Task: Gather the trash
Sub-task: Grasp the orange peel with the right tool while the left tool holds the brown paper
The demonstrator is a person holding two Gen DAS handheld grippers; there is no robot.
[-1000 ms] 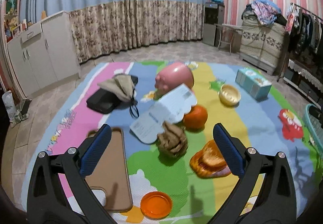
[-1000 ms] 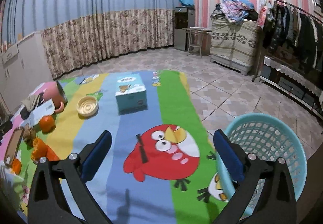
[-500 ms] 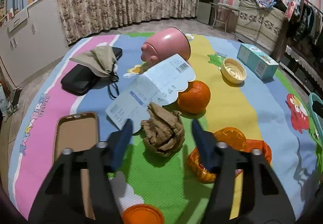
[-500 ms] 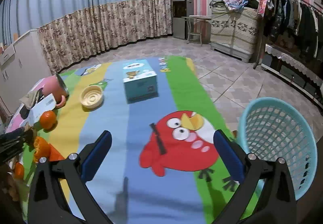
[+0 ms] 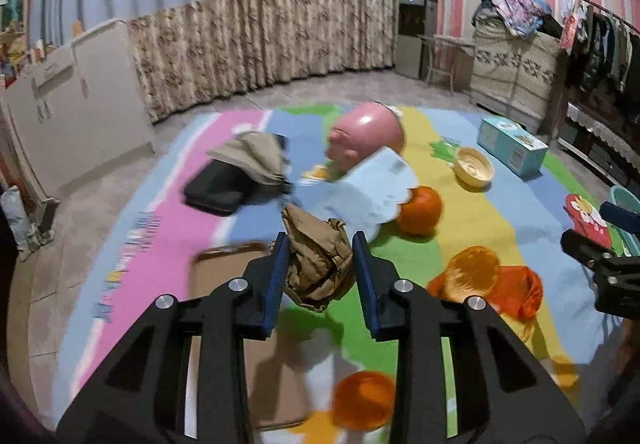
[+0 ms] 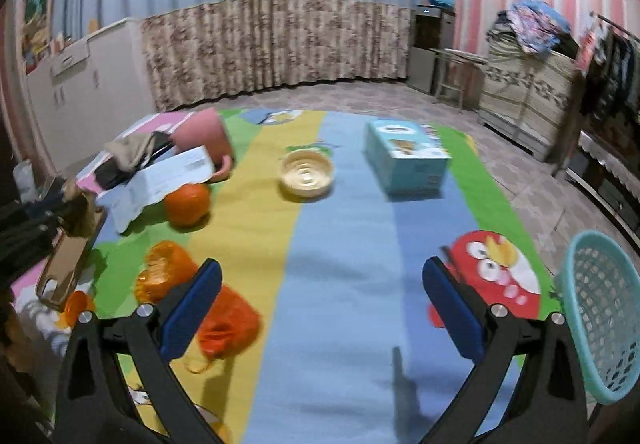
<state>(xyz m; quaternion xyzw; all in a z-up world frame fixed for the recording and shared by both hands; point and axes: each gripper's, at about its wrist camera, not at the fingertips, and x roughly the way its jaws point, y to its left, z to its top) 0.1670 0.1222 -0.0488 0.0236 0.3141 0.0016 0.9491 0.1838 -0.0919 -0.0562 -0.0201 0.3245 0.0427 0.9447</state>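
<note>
My left gripper (image 5: 318, 256) is shut on a crumpled brown paper ball (image 5: 316, 256) and holds it above the colourful mat (image 5: 472, 220). The ball also shows at the left edge of the right wrist view (image 6: 80, 212). My right gripper (image 6: 320, 308) is open and empty above the mat's blue stripe. A teal mesh basket (image 6: 604, 316) stands at the mat's right edge. An orange plastic wrapper (image 5: 488, 280) and a white paper sheet (image 5: 372, 188) lie on the mat.
On the mat lie an orange fruit (image 5: 420, 210), a pink mug (image 5: 368, 136), a cream bowl (image 5: 474, 170), a teal box (image 5: 510, 144), a black case with a cloth (image 5: 236, 176), a brown phone case (image 5: 228, 264) and an orange lid (image 5: 362, 400). Cabinets stand left.
My left gripper closed on the brown paper ball and lifted it off the mat. My right gripper swung left, so the basket now sits at the far right.
</note>
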